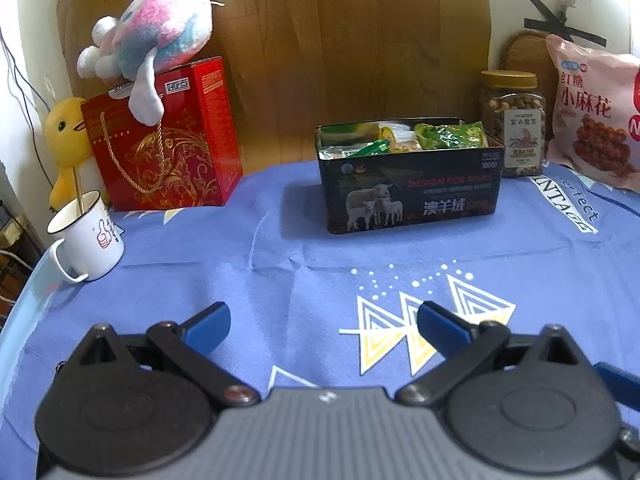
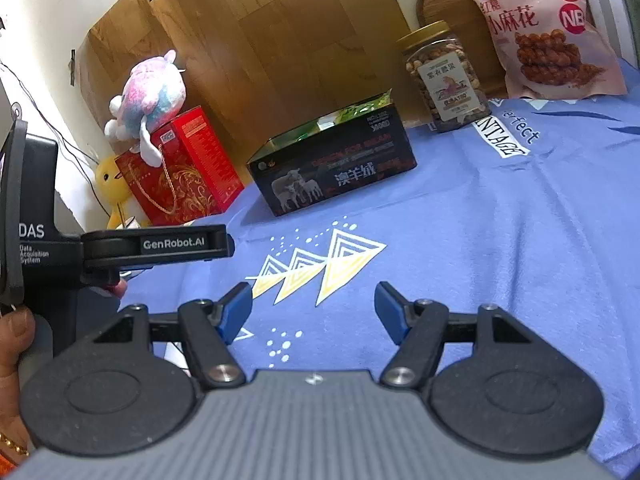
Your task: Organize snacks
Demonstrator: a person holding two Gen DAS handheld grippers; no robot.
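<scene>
Both grippers [image 1: 323,322] [image 2: 313,312] spread, empty; tin [image 1: 412,196] apparently snack-filled

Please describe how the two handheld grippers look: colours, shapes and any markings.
Both grippers, left and right, have blue fingers on black linkage arms, round black discs and a ribbed grey body. The left's black handle reads "DAS" and "GenRobot.AI". A gold bracelet shows at the wrist.

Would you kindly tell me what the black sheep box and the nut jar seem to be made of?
The black sheep box looks like glossy printed tin, given its sheen and rolled rim. The nut jar seems clear plastic: nuts show through, under a gold lid.
</scene>
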